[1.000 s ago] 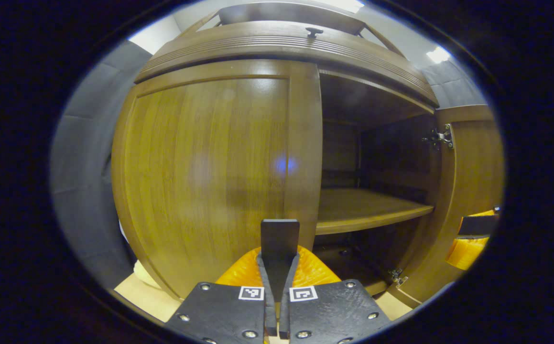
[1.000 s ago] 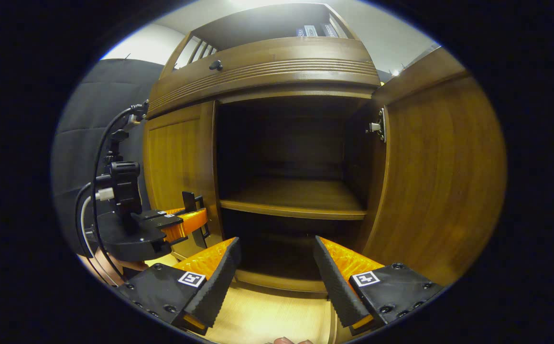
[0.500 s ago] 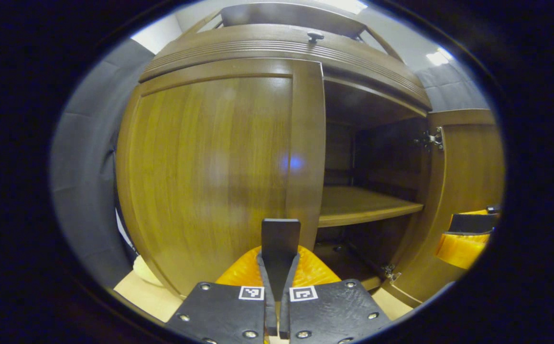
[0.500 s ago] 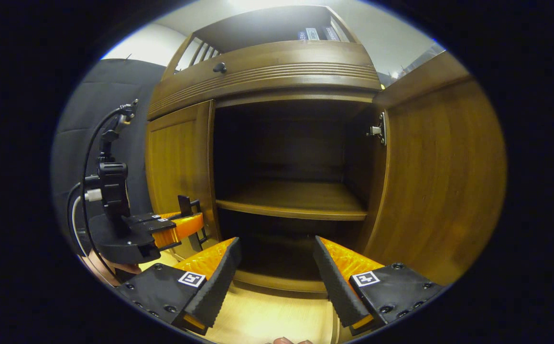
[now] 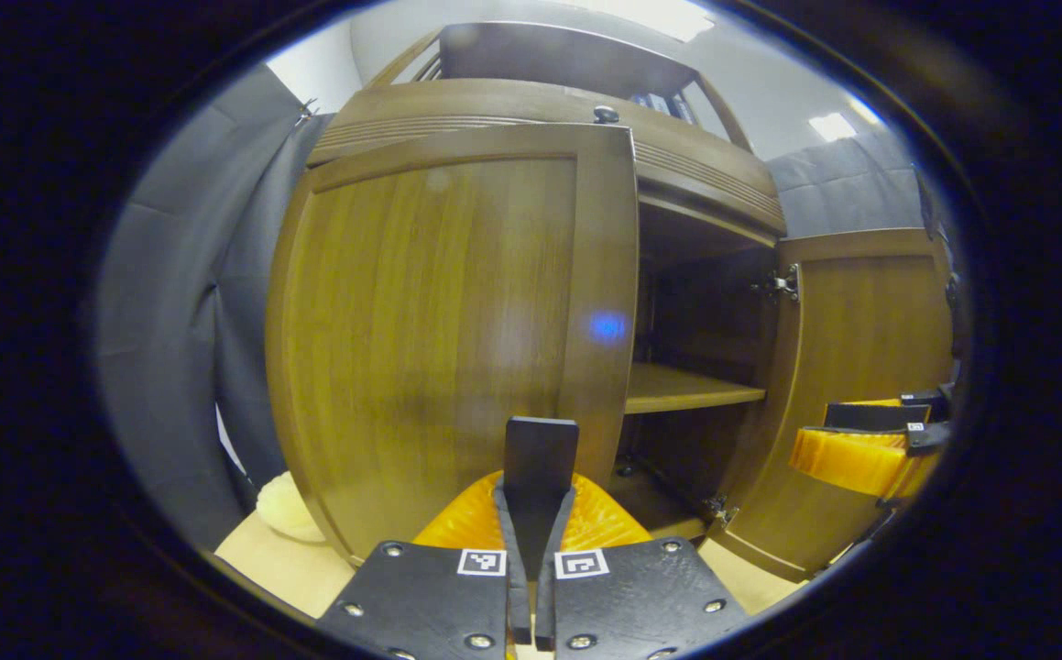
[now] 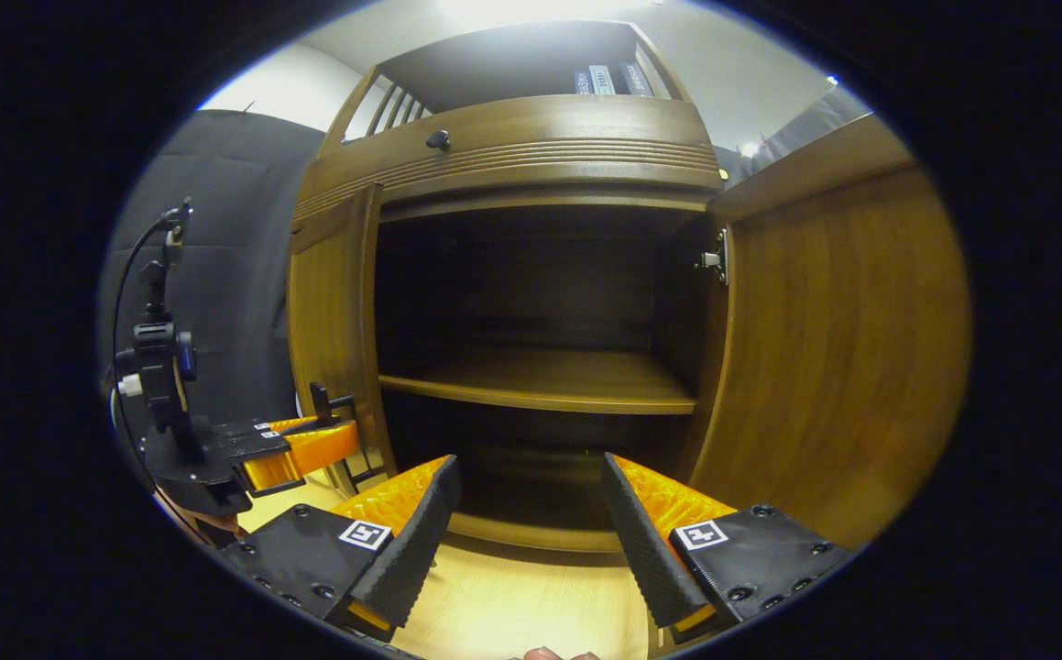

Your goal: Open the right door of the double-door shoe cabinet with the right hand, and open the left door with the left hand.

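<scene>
The shoe cabinet's left door [image 5: 439, 321] stands partly swung out from the frame; in the right gripper view the left door [image 6: 333, 312] shows edge-on. My left gripper [image 5: 540, 440] is shut, its fingers pressed together low on the door's free edge; whether they touch the wood I cannot tell. From the right gripper view the left gripper [image 6: 311, 440] sits just beside that edge. The right door [image 6: 842, 348] is wide open. My right gripper [image 6: 531, 495] hangs open before the dark interior, holding nothing. The right gripper [image 5: 837, 440] also shows beside the right door [image 5: 860, 367].
Inside the cabinet a wooden shelf [image 6: 540, 380] crosses the middle. A drawer front with a dark knob [image 6: 438, 139] runs above the doors. Pale wood floor [image 6: 512, 605] lies below. A cream lump [image 5: 288, 504] rests at the cabinet's left foot, beside the grey wall [image 5: 182, 348].
The left door has swung further outward, and my shut left gripper has drawn back and leftward with it. More of the interior shows. My right gripper stays open in place.
</scene>
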`<state>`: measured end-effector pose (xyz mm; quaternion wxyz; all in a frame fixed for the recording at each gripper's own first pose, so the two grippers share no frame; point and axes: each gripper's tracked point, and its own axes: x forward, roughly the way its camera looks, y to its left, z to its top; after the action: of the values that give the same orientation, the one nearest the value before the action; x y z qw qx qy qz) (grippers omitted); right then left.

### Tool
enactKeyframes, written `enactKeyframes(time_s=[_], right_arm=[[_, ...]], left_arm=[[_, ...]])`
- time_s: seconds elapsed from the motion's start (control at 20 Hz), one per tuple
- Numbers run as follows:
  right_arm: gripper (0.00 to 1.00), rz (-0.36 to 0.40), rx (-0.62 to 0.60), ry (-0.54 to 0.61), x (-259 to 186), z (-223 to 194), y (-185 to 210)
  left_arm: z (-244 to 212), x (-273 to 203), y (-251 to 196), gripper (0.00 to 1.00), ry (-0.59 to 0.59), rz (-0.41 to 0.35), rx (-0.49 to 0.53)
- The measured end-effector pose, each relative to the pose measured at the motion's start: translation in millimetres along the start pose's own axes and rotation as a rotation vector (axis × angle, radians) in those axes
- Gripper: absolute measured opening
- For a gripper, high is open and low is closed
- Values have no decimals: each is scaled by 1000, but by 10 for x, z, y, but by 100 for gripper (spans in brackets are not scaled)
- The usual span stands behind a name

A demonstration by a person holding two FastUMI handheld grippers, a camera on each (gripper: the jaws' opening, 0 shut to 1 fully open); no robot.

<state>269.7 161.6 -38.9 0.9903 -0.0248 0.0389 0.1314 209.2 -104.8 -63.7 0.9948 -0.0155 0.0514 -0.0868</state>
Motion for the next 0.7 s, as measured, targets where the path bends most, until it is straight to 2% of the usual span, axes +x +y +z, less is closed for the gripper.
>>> enactKeyframes(time_s=[0.25, 0.7], right_arm=[[95, -28, 19, 10, -154, -167, 38], [95, -17, 33, 27, -380, -365, 247]], left_arm=[[-15, -302, 111, 5, 7, 22, 12], [-4, -808, 425, 5, 9, 81, 7]])
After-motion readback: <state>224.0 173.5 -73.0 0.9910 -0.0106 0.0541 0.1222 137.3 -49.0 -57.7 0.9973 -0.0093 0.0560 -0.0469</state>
